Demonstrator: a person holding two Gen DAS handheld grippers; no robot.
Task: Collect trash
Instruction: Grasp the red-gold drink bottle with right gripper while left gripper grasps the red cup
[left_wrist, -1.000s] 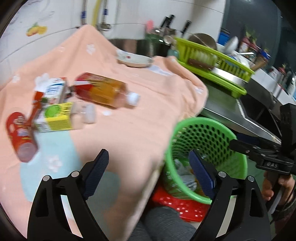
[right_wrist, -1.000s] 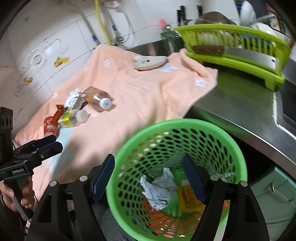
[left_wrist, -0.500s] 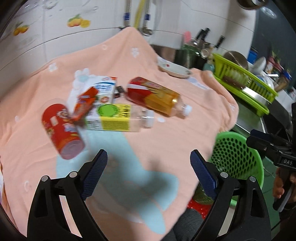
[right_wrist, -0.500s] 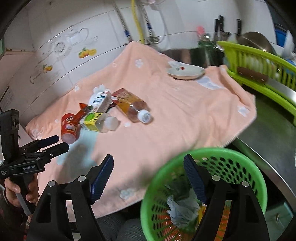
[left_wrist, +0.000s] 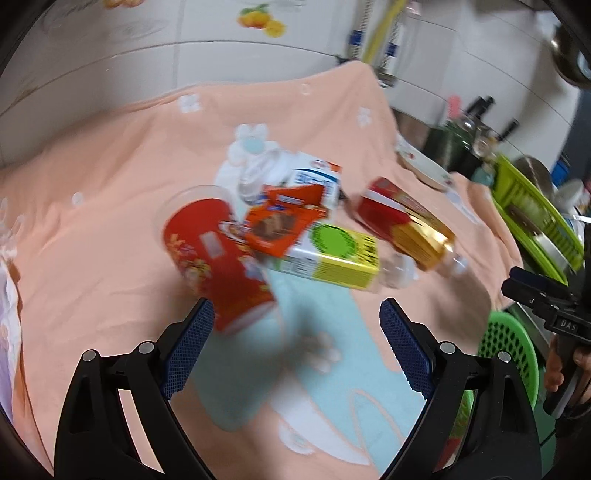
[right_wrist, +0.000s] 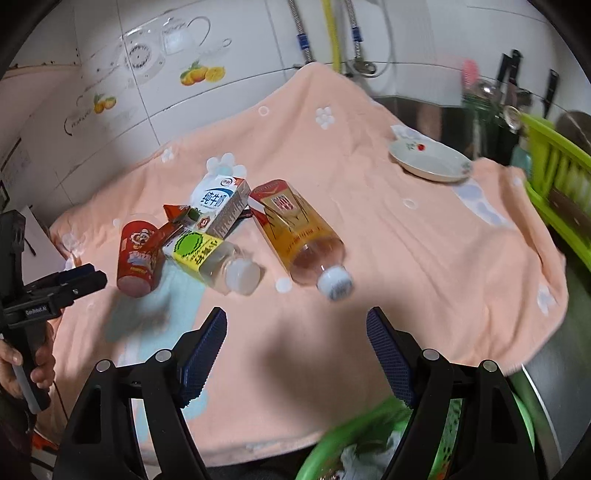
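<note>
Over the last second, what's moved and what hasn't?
Both grippers swung away from the green basket toward the trash pile on the peach towel. The left gripper now faces the red can at close range; the right gripper points at the amber bottle. Nothing was grasped or released: both jaws remain open and empty. The cartons, bottles, can and saucer lie as before.
</note>
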